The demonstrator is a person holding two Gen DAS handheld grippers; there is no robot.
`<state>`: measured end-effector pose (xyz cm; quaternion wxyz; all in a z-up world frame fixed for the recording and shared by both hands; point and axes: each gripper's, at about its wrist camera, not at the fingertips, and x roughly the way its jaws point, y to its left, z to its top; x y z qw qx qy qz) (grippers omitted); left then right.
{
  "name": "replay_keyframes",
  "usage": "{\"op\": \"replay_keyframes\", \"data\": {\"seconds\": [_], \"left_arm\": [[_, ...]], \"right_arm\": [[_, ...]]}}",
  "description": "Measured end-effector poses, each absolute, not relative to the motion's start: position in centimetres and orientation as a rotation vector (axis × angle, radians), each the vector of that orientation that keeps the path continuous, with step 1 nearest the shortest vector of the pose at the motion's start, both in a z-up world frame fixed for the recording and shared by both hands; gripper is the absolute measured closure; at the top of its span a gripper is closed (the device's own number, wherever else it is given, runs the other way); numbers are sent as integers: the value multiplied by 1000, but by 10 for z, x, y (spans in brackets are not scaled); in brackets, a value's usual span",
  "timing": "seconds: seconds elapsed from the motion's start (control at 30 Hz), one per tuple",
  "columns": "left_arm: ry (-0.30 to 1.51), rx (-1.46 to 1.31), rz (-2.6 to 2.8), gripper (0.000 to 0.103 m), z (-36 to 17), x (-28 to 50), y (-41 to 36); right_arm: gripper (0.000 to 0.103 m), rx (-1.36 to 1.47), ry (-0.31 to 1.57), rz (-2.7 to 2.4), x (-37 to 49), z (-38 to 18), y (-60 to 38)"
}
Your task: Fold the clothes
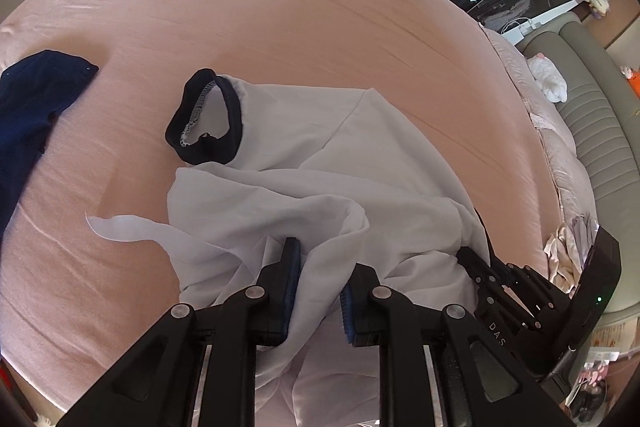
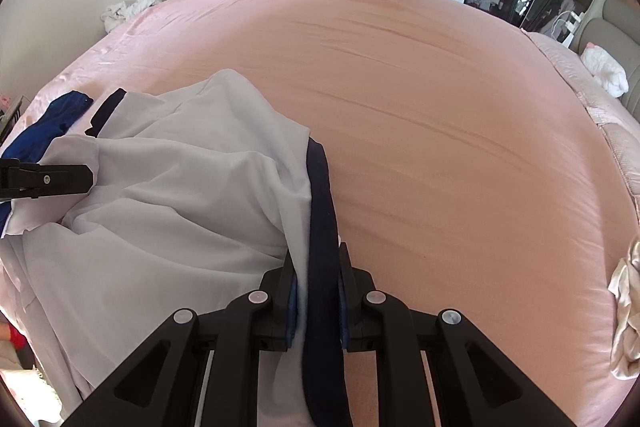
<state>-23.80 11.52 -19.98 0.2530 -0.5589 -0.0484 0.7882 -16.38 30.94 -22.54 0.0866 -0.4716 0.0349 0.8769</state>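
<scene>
Both cameras sit close above the bed [image 1: 280,27], looking down and forward; both see the white shirt [image 1: 320,163].

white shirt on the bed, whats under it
The white shirt lies crumpled on the pink bedsheet, which shows all around it. Whether anything else lies beneath cannot be seen; the fabric covers that patch.

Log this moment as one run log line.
left gripper: shut on white shirt | right gripper: shut on shirt's navy hem | bed: shirt crumpled, unfolded
</scene>
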Motion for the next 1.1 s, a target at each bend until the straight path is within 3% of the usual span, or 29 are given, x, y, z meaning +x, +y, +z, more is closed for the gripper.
{"op": "replay_keyframes", "data": {"seconds": [0.67,1.1], "left_arm": [[12,-1441,1947,87,-188,-207,185],[136,-1364,1832,87,-174,-182,242]], "right_arm": [[90,-1367,118,2412,-116,-222,377],[90,-1363,229,2275,-72,-222,426]]}}
